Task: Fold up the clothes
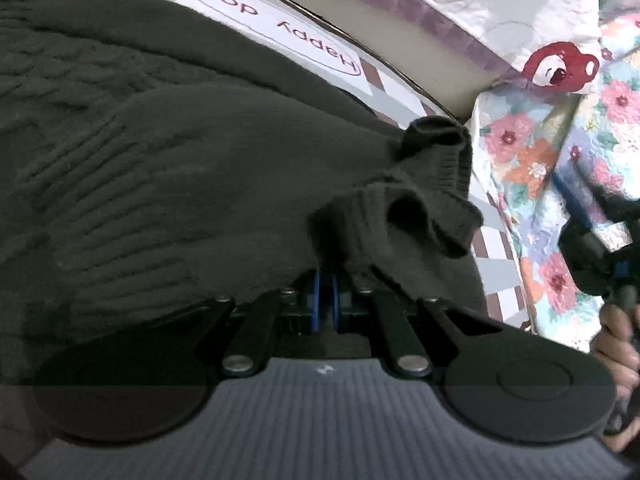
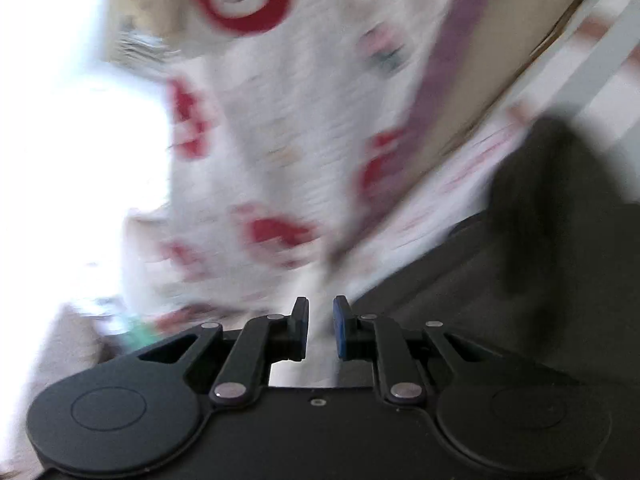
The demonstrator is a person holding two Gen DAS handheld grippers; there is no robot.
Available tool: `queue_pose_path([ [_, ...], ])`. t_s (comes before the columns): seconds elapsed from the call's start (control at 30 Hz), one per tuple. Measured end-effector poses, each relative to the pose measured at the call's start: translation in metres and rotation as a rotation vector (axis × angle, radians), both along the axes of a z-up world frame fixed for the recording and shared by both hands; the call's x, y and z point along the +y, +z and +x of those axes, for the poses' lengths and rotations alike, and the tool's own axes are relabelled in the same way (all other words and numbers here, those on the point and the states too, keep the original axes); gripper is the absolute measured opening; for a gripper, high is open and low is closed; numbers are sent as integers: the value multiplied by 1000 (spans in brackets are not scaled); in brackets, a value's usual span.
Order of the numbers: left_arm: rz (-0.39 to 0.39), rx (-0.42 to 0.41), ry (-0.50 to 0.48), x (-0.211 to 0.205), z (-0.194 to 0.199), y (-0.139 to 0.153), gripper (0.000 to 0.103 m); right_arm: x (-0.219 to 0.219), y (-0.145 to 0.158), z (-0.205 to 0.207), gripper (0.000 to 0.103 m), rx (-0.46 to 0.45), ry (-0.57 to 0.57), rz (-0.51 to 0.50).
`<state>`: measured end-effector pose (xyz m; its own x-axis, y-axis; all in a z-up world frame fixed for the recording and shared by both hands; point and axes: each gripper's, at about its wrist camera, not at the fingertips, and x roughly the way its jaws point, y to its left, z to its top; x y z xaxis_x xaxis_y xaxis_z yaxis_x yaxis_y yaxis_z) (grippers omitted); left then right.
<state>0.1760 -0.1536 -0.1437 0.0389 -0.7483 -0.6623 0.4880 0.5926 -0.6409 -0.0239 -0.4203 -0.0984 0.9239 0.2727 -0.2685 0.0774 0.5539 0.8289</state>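
- Left jaws pressed together, pinching a fold of the dark knit sweater [image 1: 168,168] right at the left gripper [image 1: 326,280]; blue pads nearly meeting, knit bunching over them.
- Right jaws standing slightly apart on the right gripper [image 2: 321,320], nothing between them; white quilt showing through the gap.
- I'm gripping near a ribbed cuff or hem [image 1: 432,200] that is curling up just past my left tips, probably so I can drag that edge across for a fold.
- Sweater is lying spread on the checked sheet with the "Happy dog" print [image 1: 280,40], filling most of the left view; in the right view it is only a dark mass at the lower right.
- Right gripper is showing at the far right of the left view, hand [image 1: 616,344] around its handle, apart from the sweater; I judge it is free to take another edge.
- White quilt with red cartoon prints [image 2: 280,140] and floral bedding [image 1: 560,152] are lying beyond the sweater.
- Right view is blurring heavily, so detail there is unreliable.
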Motion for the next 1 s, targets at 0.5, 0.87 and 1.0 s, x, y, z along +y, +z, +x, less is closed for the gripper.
queue_pose_path([
  [0.5,-68,-216,-68,1,3,25,63,17,-41,13,64,326,-46,-309],
  [0.87,-142,-228,-112,-17,7,17,67,31,-12,49,13,244,-7,-575],
  [1.0,-105,-257,-160,-33,-6,9,69,42,14,76,13,186,62,-603],
])
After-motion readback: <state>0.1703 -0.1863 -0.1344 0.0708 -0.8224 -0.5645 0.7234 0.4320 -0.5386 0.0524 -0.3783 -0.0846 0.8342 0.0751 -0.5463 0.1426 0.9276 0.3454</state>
